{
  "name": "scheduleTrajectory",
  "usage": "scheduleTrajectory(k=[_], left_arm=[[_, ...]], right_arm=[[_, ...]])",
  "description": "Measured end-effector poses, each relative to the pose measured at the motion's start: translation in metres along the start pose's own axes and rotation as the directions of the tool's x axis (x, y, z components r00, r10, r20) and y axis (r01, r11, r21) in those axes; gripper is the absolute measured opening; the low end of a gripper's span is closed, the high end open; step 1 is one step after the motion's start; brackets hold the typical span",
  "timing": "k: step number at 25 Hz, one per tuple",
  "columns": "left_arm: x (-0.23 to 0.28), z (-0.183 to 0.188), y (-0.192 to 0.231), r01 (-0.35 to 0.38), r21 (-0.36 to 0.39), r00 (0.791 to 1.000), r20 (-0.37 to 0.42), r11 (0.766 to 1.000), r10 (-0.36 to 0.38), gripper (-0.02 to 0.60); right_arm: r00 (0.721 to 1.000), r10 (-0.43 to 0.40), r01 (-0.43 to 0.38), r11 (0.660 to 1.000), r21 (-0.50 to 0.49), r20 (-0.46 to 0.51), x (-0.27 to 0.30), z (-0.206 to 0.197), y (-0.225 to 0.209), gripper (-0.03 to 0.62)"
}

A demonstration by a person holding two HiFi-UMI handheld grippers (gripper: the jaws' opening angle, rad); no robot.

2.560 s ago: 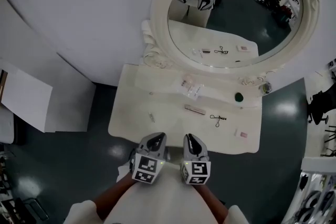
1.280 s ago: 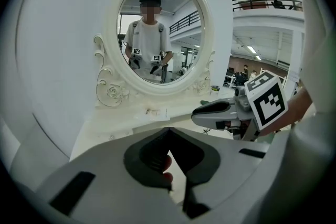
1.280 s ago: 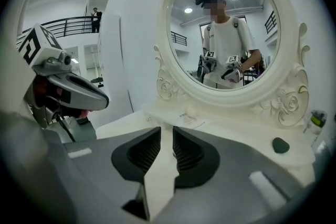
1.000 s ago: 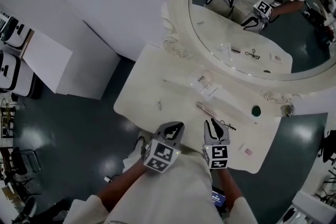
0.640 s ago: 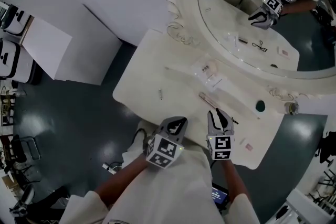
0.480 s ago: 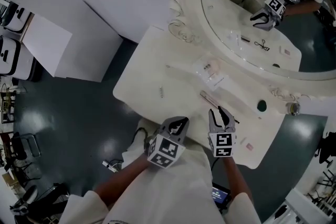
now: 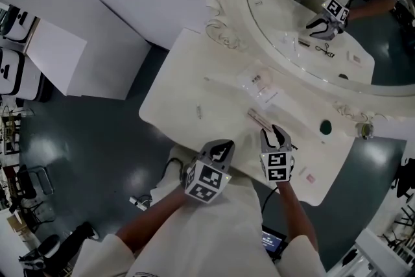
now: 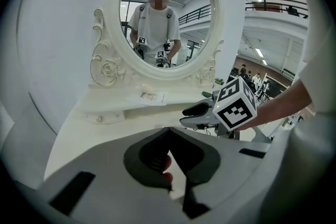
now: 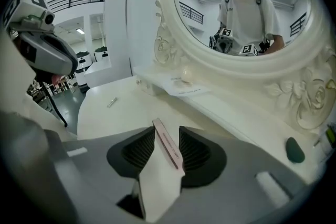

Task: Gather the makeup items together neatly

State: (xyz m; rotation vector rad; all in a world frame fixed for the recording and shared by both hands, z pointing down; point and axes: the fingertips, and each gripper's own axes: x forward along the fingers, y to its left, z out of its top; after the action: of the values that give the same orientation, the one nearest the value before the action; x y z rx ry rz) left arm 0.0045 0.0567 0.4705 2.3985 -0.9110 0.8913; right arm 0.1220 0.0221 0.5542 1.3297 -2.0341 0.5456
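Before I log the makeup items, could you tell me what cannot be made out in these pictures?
- Small thin item, lying alone: too small in the head view to identify.
- Clear packet: contents too small, head view.
- Slim pink box: its print is blurred, right gripper view.
- Dark green round thing: too small to name, either view.

The tiny stick on the dresser is too small to identify, perhaps lipstick.

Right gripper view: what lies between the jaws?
A slim pale-pink rectangular box, unclamped, shows there between the right gripper's jaws, which have just been opening.
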Motion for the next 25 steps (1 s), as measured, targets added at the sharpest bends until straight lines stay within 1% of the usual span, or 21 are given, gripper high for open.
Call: scheduleTrajectory(k=[6, 11, 13, 17, 19, 22, 25], left_arm=[[0.007, -0.006, -0.001, 0.007, -0.04, 1.0, -0.026, 0.999, -0.008, 0.005], [0.011, -0.011, -0.007, 0.02, -0.038, 0.999, -0.043, 0.999, -0.021, 0.005], [0.012, -0.011, -0.007, 0.018, -0.037, 0.999, -0.047, 0.999, -0.02, 0.005], [0.013, -0.015, -0.008, 0.013, -0.034, 0.998, -0.054, 0.999, -0.015, 0.005], [0.013, -0.015, -0.008, 0.012, -0.034, 0.998, -0.058, 0.999, -0.014, 0.005], [0.013, -0.014, -0.008, 0.015, -0.035, 0.998, -0.063, 0.999, -0.017, 0.005], [0.013, -0.011, -0.008, 0.016, -0.034, 0.998, -0.059, 0.999, -0.018, 0.005]], right_arm=[[0.998, 0.013, -0.016, 0.999, -0.052, -0.06, 0.015, -0.018, -0.004, 0.121], [0.994, 0.026, -0.039, 0.992, -0.123, -0.105, 0.027, -0.032, -0.008, 0.121], [0.991, 0.04, -0.061, 0.986, -0.156, -0.131, 0.031, -0.036, -0.01, 0.121], [0.977, 0.089, -0.13, 0.968, -0.212, -0.195, 0.038, -0.049, -0.007, 0.121], [0.972, 0.091, -0.142, 0.962, -0.235, -0.216, 0.042, -0.052, -0.009, 0.121], [0.968, 0.097, -0.152, 0.959, -0.238, -0.23, 0.045, -0.053, -0.013, 0.121], [0.962, 0.121, -0.178, 0.957, -0.23, -0.243, 0.047, -0.056, -0.014, 0.12]])
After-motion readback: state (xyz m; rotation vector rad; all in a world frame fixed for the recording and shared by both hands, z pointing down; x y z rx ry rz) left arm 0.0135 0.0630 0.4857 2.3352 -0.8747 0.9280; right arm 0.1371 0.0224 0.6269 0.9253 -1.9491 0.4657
